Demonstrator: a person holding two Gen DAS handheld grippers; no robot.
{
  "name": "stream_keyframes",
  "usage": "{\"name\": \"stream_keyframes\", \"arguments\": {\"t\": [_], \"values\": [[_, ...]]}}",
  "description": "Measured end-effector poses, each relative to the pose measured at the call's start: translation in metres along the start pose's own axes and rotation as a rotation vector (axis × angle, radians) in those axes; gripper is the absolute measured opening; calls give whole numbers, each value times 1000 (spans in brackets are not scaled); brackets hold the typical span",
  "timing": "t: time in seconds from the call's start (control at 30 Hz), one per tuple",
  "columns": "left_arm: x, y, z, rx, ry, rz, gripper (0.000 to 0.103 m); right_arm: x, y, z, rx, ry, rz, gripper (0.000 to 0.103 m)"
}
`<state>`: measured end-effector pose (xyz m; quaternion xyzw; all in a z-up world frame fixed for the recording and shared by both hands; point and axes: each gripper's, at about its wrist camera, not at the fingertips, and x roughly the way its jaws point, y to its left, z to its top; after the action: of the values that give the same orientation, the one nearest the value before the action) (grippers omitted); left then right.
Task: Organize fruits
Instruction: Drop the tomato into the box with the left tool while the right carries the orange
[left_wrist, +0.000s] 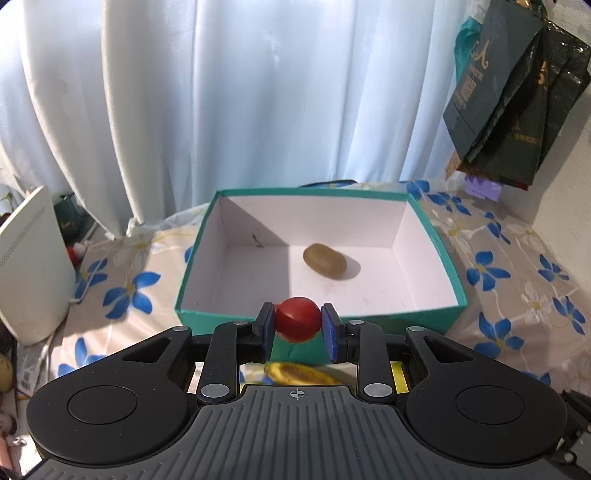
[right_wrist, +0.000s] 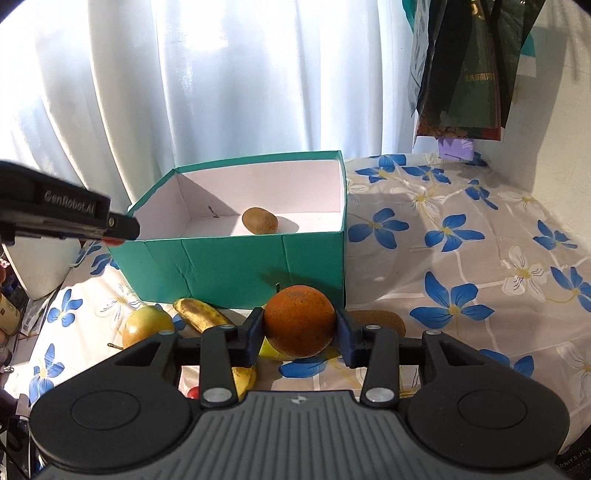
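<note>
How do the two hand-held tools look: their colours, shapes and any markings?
Both tools are alike. The left tool and the right tool each have a matte black body with a ribbed grey centre plate, two round black lobes, black linkage bars with silver rivets, and blue pads on the fingers. From the right wrist view, the left tool's side bears the lettering "GenRobot.AI". No hands, sleeves or cables show.

Strong daylight pours through the white curtain up top, washing it out a bit. Hard shadows fall inside the teal box and beside the kiwi. Fisheye bends the edges and darkens the corners; the centre's sharp.
</note>
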<state>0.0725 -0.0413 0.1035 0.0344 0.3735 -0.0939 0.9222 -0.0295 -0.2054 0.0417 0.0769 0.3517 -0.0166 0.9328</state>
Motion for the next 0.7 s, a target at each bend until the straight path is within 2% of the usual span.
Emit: {"name": "stream_keyframes", "arguments": {"t": [0.23, 0.37, 0.7], "values": [[44, 2, 19, 11, -32, 91, 30, -2, 0, 2, 24, -22, -29, 40], [72, 6, 22, 14, -7, 116, 30, 0, -2, 3, 37, -27, -48, 40], [130, 13, 10, 12, 104, 120, 30, 8, 0, 12, 37, -38, -62, 40]]}}
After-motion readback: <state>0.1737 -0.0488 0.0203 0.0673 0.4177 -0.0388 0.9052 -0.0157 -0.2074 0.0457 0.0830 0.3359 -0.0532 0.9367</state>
